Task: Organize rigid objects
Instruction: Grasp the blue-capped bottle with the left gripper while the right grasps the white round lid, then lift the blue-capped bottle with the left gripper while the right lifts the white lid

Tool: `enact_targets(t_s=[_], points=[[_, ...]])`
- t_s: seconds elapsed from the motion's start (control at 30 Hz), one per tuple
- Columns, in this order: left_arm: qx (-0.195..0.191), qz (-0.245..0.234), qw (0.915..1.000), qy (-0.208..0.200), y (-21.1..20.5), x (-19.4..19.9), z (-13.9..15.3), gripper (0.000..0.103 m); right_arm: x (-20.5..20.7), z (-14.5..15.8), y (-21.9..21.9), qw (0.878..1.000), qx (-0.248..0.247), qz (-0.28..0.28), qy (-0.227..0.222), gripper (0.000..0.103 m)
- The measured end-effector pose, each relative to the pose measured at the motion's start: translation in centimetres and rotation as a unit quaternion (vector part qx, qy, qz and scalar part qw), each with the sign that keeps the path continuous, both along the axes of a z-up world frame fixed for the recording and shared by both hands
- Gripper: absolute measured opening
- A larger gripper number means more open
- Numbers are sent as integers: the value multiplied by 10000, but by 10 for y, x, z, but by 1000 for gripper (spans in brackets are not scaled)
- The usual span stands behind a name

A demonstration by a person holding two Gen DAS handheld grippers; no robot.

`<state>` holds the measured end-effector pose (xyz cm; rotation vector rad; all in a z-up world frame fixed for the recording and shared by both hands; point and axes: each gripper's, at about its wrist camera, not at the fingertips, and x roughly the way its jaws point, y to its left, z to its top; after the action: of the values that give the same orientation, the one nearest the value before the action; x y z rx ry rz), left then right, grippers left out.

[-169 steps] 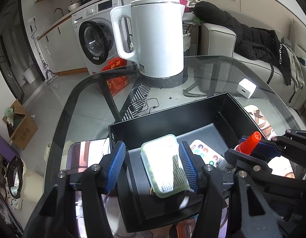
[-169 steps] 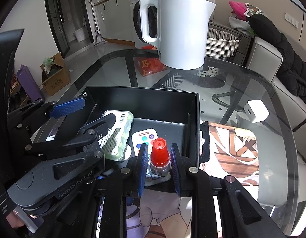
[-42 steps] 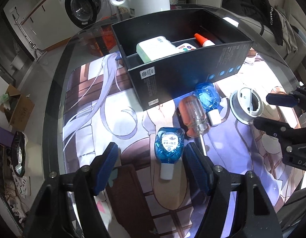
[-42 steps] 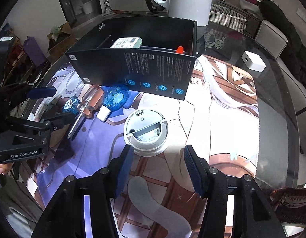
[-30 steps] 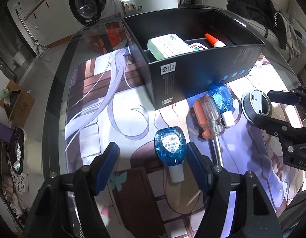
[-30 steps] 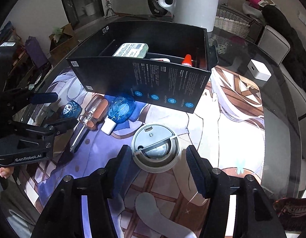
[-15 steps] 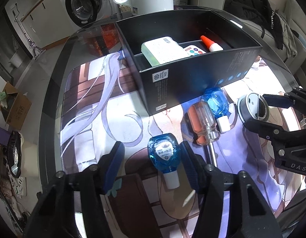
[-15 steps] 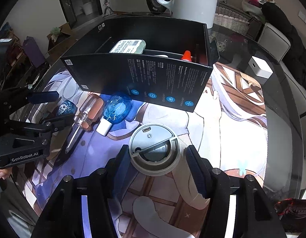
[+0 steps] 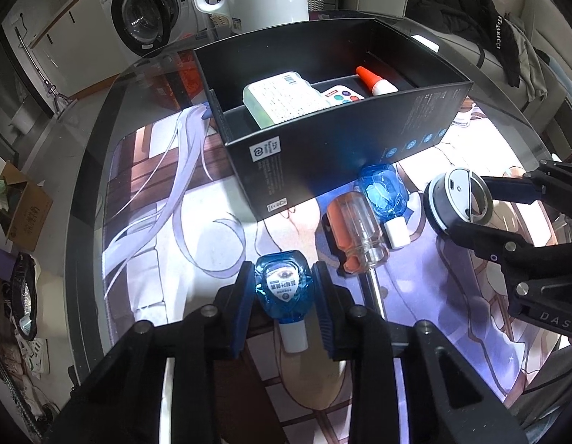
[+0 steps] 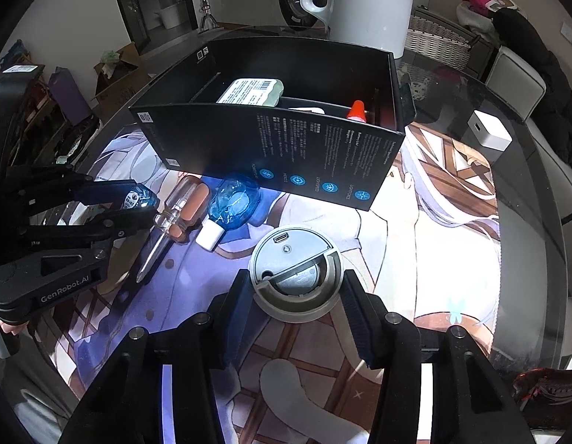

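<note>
Honestly looks easy: left gripper (image 9: 282,301) closing onto small blue bottle (image 9: 283,290) lying on the mat (image 9: 167,222), pads at its flanks. Light, hard, slick plastic, so best squeezed mid-body. Right gripper (image 10: 294,303) closing around round lid (image 10: 295,277), not yet touching.

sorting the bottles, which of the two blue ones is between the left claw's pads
The labelled blue bottle, apart from the box, sits between the closing left claw. The other blue bottle lies against the black box, beside the screwdriver.

Screwdriver (image 9: 361,235) between two bottles (image 9: 382,194)
</note>
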<state>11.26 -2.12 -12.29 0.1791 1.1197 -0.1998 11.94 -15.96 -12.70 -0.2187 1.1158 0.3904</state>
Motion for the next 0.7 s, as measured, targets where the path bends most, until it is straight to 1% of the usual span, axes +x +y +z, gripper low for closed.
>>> enact_targets(t_s=[0.23, 0.43, 0.57, 0.7], points=[[-62, 34, 9999, -140, 4, -1, 8, 29, -1, 7, -3, 10000, 34, -45, -80, 49], [-166, 108, 9991, -375, 9, -2, 21, 29, -2, 17, -7, 9996, 137, -131, -220, 49], [-218, 155, 9967, -770, 12, -6, 38, 29, -5, 35, -10, 9980, 290, -244, -501, 49], [-313, 273, 9908, -1290, 16, -12, 59, 29, -13, 60, -15, 9924, 538, -386, -1034, 49]])
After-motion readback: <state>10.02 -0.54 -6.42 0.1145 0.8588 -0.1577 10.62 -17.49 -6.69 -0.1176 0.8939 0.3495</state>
